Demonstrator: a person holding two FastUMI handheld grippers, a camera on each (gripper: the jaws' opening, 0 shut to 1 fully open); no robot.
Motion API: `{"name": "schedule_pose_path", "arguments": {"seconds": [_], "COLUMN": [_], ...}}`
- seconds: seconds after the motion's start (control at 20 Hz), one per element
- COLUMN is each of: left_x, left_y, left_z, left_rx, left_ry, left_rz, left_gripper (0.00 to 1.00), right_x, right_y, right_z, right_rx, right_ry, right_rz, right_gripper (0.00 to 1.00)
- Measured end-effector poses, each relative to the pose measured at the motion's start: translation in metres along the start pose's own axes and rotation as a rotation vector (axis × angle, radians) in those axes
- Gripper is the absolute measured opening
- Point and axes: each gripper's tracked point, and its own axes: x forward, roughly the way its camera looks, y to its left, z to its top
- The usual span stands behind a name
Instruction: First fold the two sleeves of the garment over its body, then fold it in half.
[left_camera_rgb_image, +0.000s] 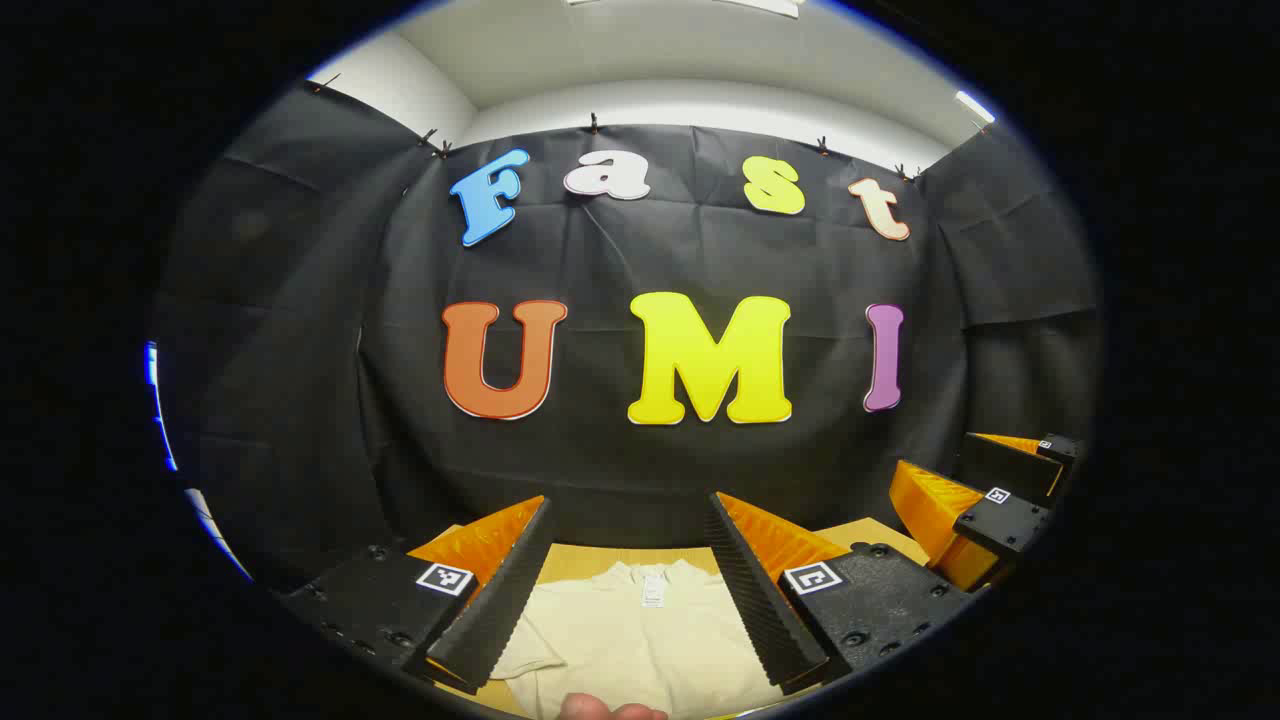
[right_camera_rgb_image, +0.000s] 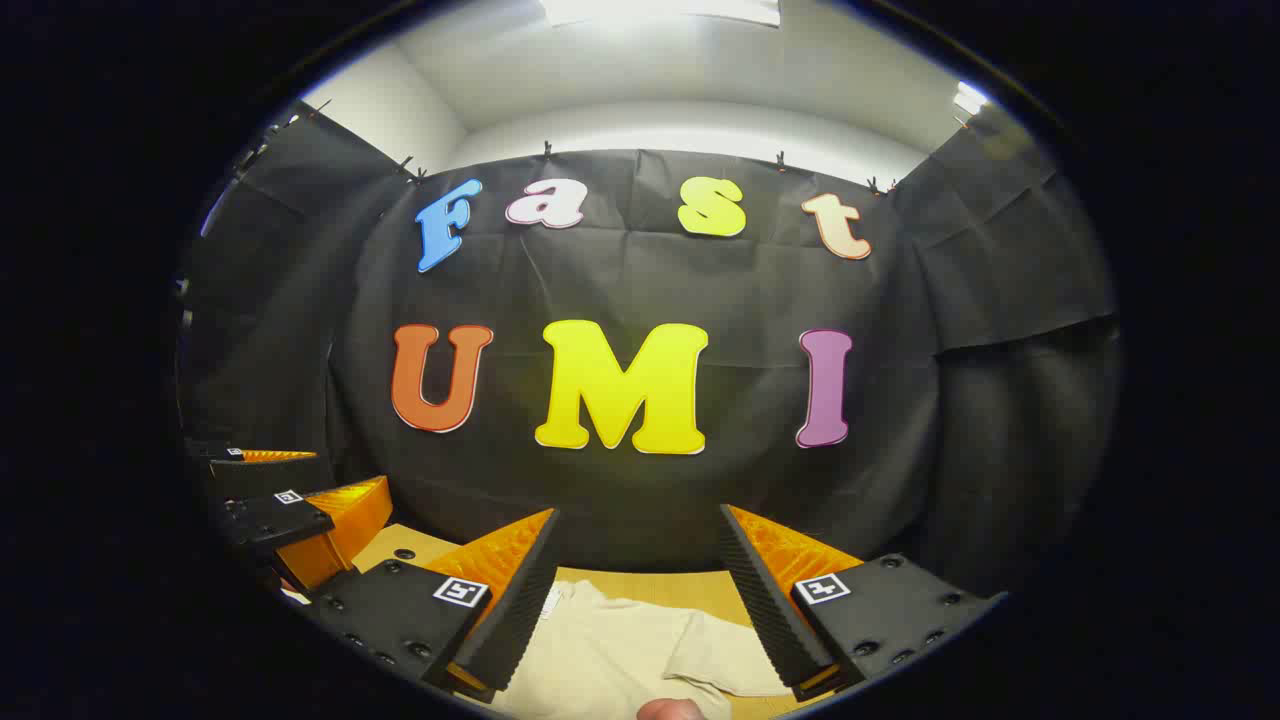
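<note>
Hovering side by side above the table (left_camera_rgb_image: 600, 562), the left gripper (left_camera_rgb_image: 628, 580) and right gripper (right_camera_rgb_image: 640, 590) hold their fingers spread, grasping nothing. The cream garment (left_camera_rgb_image: 640, 640) lies flat below; its sleeve (right_camera_rgb_image: 735, 655) seems unfolded. Pinching both layers risks dragging the body askew.

one garment (left_camera_rgb_image: 640, 640), two tools, one table (left_camera_rgb_image: 590, 560)

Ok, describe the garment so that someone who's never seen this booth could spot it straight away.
Below the black cloth wall runs a light wooden table. On it, spread flat with the neck label facing up, lies the cream short-sleeved garment. It is the one pale, soft thing there, seen between the open fingers of the left gripper and right gripper.
</note>
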Motion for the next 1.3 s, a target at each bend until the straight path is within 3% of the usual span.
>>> {"name": "schedule_pose_path", "arguments": {"seconds": [0.8, 1.3], "left_x": [0.001, 0.002], "left_y": [0.0, -0.003], "left_z": [0.003, -0.003], "left_rx": [0.021, 0.025], "left_ry": [-0.013, -0.002], "left_rz": [0.008, 0.004], "left_gripper": [0.97, 0.97], "right_x": [-0.001, 0.004], "right_y": [-0.006, -0.038], "right_z": [0.002, -0.008], "right_rx": [0.016, 0.009], "right_ry": [0.005, 0.033], "right_rz": [0.011, -0.008], "right_gripper": [0.95, 0.95]}}
